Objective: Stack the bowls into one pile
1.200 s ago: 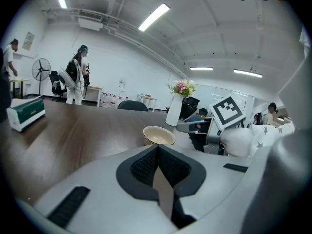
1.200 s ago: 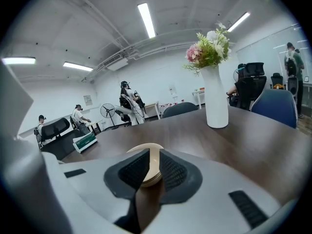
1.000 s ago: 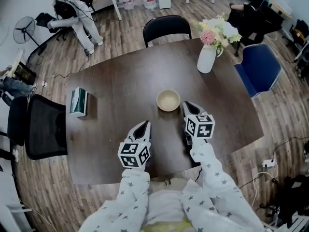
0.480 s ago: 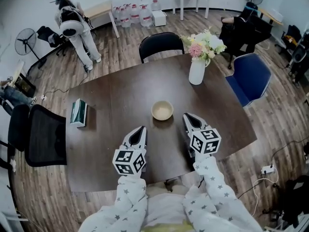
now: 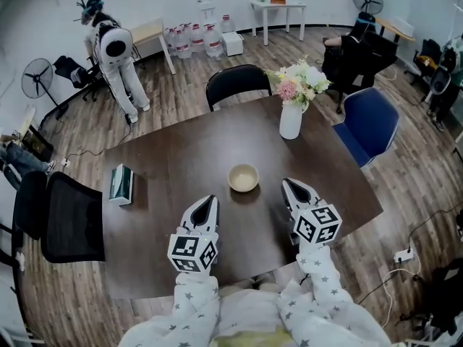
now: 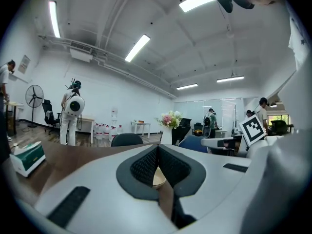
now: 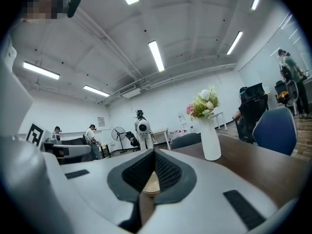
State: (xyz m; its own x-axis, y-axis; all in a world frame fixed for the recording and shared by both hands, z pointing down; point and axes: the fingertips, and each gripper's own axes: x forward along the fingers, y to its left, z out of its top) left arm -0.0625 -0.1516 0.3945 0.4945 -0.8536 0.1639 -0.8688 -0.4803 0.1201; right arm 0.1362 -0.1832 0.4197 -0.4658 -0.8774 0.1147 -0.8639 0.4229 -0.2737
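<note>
No legible text on record.
Box (image 5: 121, 184) at table (image 5: 181, 143) left edge: print unreadable. Cubes on left gripper (image 5: 207, 199) and right gripper (image 5: 289, 183): square patterns only, no characters.

We see one pile of pale beige bowls (image 5: 244, 178), round, upright, mouths up, near the centre of the head view, resting on the dark brown worktop (image 5: 173, 157), their nested rims showing as thin layers low at centre in the right gripper view

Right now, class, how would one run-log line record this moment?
bowls: one pile on table | left gripper: shut, empty | right gripper: shut, empty | both: clear of bowls
</note>
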